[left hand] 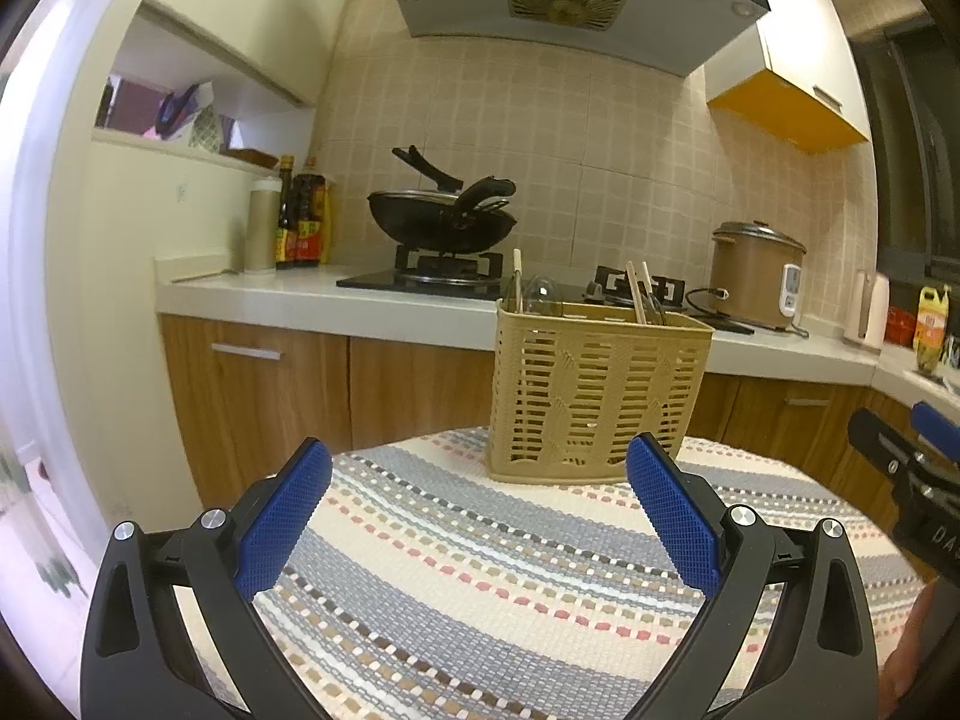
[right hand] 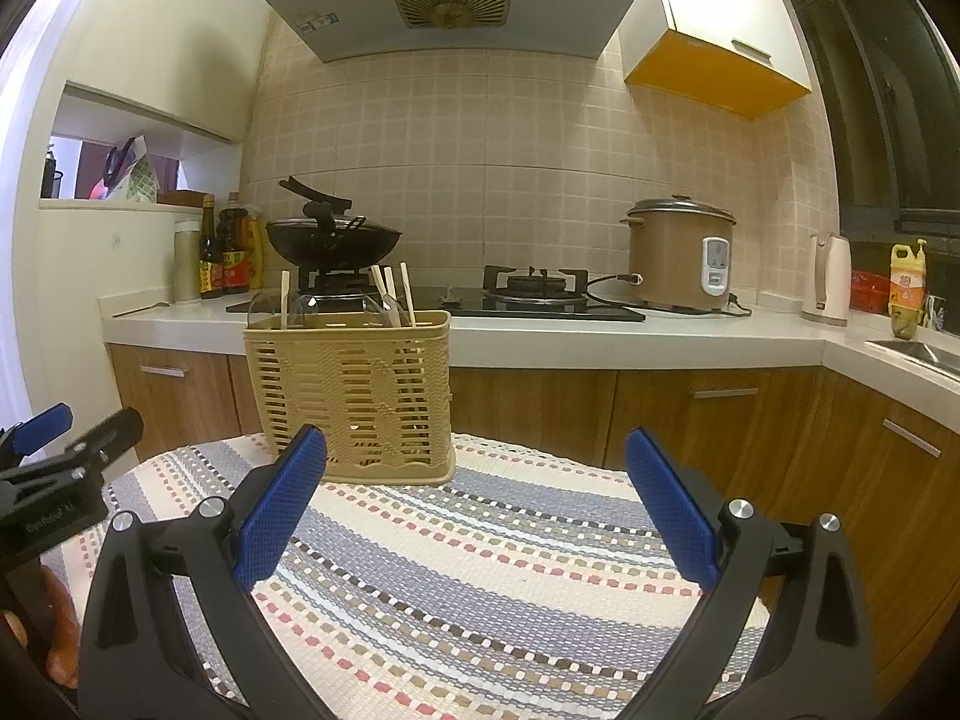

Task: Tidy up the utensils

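Observation:
A tan slotted utensil basket (left hand: 594, 396) (right hand: 351, 396) stands at the far edge of a table covered by a striped woven cloth (left hand: 480, 570) (right hand: 480, 570). Several wooden chopsticks (left hand: 636, 291) (right hand: 390, 294) and clear plastic spoons (left hand: 540, 294) (right hand: 300, 309) stick up out of it. My left gripper (left hand: 478, 468) hovers open over the cloth, short of the basket, nothing between its blue pads. My right gripper (right hand: 477, 459) is open too, with the basket ahead and to its left. Each gripper shows at the edge of the other's view, the right one (left hand: 906, 444), the left one (right hand: 66, 438).
Behind the table runs a kitchen counter (right hand: 600, 339) with a black wok (left hand: 444, 219) on a gas hob, sauce bottles (left hand: 300, 222), a brown rice cooker (right hand: 681, 252), a white kettle (right hand: 831, 279) and a sink corner (right hand: 912, 354). Wooden cabinets sit below it.

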